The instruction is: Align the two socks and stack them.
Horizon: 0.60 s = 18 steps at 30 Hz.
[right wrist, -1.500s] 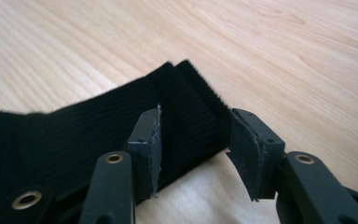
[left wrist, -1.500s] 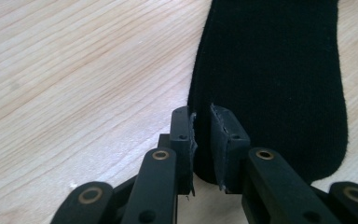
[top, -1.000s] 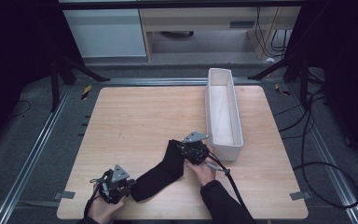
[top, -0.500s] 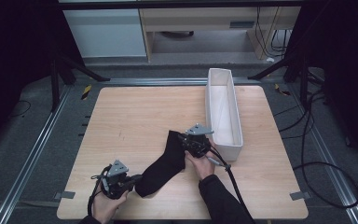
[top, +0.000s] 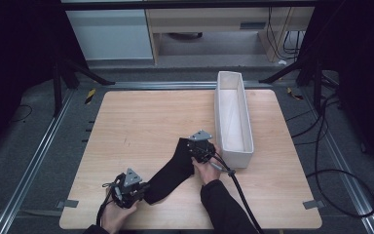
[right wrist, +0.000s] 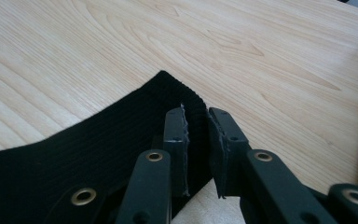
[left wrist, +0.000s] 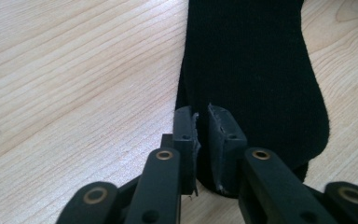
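Observation:
A long black sock lies stretched on the wooden table between my two grippers. My left gripper, near the table's front edge, is shut on the sock's rounded lower end; in the left gripper view the jaws pinch the dark fabric close to its left edge. My right gripper holds the upper end, beside the white bin. In the right gripper view its jaws are closed on the ribbed cuff near its corner.
A long, narrow white bin stands lengthwise at the right of the table, its near end just right of my right hand. Cables trail from both grippers toward the front edge. Dark floor and metal rails surround the table.
My right gripper has drawn the cuff end a little farther from the person, pulling the sock straighter. The left gripper has shifted slightly right, keeping hold of the lower end.

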Available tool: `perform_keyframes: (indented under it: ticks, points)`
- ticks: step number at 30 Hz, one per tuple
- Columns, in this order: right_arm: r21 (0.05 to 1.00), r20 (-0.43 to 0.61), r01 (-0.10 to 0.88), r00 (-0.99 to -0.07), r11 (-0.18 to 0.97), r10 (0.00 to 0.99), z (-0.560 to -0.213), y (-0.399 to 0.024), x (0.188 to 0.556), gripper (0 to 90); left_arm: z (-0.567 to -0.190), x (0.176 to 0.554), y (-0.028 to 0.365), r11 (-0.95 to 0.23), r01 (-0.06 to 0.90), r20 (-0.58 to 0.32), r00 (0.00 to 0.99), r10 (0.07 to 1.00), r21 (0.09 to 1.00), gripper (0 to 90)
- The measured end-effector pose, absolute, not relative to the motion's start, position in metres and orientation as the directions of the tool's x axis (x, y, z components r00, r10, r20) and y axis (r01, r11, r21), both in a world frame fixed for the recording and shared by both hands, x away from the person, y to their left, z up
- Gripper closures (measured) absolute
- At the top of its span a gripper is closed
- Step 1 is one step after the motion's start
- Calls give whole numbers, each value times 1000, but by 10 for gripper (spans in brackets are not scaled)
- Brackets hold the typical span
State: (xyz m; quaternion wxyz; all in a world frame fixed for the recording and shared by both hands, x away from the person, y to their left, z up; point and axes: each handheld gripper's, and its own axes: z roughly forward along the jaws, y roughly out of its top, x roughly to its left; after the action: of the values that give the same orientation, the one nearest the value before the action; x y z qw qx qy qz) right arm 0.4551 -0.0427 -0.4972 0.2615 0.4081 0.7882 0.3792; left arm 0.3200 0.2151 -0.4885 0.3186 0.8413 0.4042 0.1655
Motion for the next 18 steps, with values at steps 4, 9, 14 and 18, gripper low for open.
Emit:
perform_keyframes:
  ticks: [4,9,14,18]
  points:
    - [802,-125,444,-530,400,839,-502,-41,457,727,-486,318,216,-470,566,36,613,789,677,722]
    - [846,-101,402,-524,351,845,-491,-46,452,606,-482,311,222,-463,548,51,607,793,697,632]
    - [871,-62,379,-548,313,834,-475,-53,447,654,-482,307,224,-452,556,47,594,803,697,558]
    - [827,-46,434,-582,358,812,-489,-51,448,694,-484,307,224,-464,565,47,599,799,682,517]
